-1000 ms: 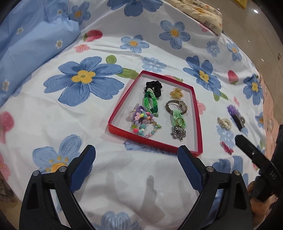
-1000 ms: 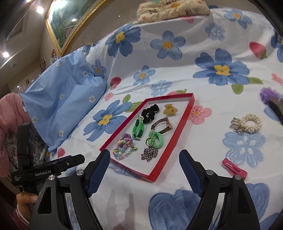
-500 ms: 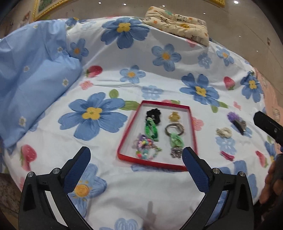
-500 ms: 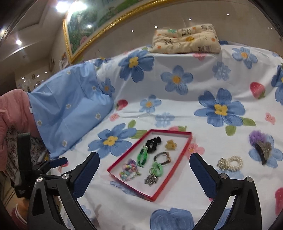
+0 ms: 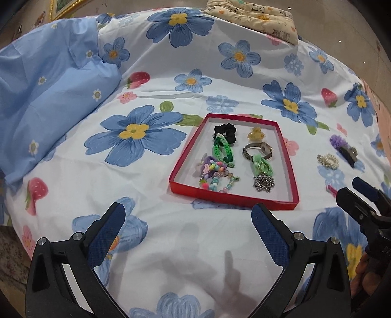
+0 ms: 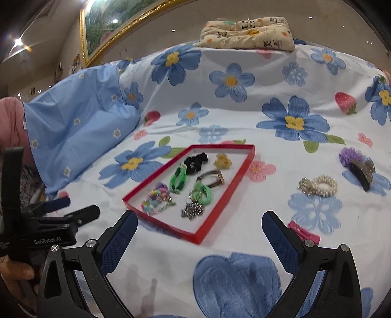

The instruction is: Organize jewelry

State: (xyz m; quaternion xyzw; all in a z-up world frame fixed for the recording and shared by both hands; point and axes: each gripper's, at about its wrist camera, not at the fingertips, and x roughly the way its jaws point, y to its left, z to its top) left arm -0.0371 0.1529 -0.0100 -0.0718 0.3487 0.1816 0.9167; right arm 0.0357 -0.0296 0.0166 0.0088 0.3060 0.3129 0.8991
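A red-rimmed tray [image 5: 234, 197] [image 6: 193, 238] lies on the flowered bedsheet. It holds a black scrunchie [image 5: 225, 132], a green braided band [image 5: 222, 151], a beaded bracelet [image 5: 215, 177], a watch [image 5: 257, 150], a yellow clip [image 5: 255, 134] and a green keyring [image 5: 262, 171]. To its right on the sheet lie a pearl bracelet [image 6: 319, 185], a purple hair clip [image 6: 358, 162] and a pink hair clip [image 6: 303, 231]. My left gripper [image 5: 189, 236] is open and empty, in front of the tray. My right gripper [image 6: 200, 241] is open and empty, near the tray's front corner.
A light blue pillow [image 5: 46, 102] lies at the left. A folded cream cloth [image 6: 246, 33] sits at the far edge of the bed. A framed picture [image 6: 117, 22] hangs on the wall behind.
Both grippers pulled up and back from the tray, then came down closer to it again. Both stayed open and empty. The jewelry has not moved.
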